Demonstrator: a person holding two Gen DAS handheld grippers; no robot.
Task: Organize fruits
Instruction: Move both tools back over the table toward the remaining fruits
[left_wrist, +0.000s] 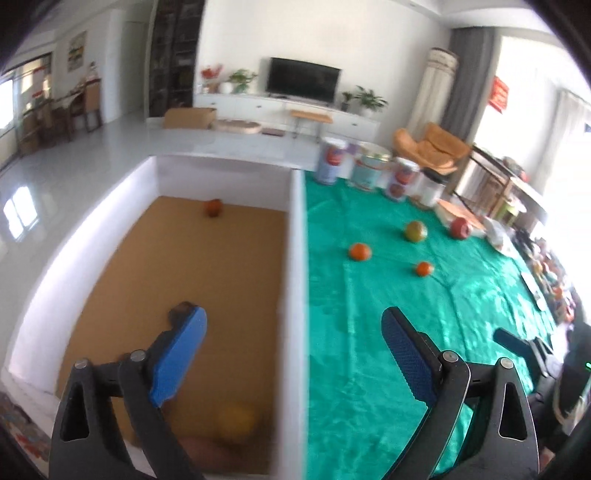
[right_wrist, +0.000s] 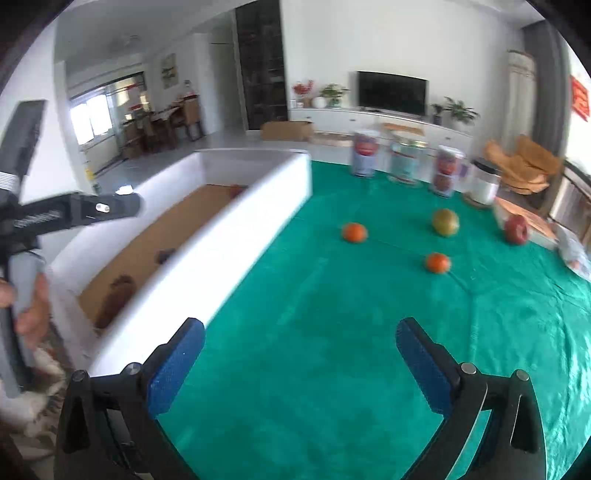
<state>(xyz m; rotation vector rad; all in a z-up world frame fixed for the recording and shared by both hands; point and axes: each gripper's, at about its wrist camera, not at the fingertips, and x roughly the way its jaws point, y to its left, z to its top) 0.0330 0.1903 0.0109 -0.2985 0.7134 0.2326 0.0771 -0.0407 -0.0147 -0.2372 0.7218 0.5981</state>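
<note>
A white box (left_wrist: 295, 280) with a brown floor stands at the left of the green cloth (left_wrist: 369, 332). Inside lie a small orange-red fruit (left_wrist: 213, 207) at the far end and a blurred yellow fruit (left_wrist: 236, 421) near me. My left gripper (left_wrist: 293, 347) is open and empty, straddling the box's right wall. On the cloth lie two oranges (right_wrist: 354, 232) (right_wrist: 437, 263), a green-red fruit (right_wrist: 446, 221) and a red apple (right_wrist: 516, 229). My right gripper (right_wrist: 300, 345) is open and empty above the cloth, to the right of the box (right_wrist: 236, 236).
Several tins and jars (right_wrist: 402, 162) stand along the cloth's far edge. A flat box (right_wrist: 524, 221) and a plastic bag (right_wrist: 576, 251) lie at the right. The left gripper's body (right_wrist: 74, 212) and hand show at the left of the right wrist view.
</note>
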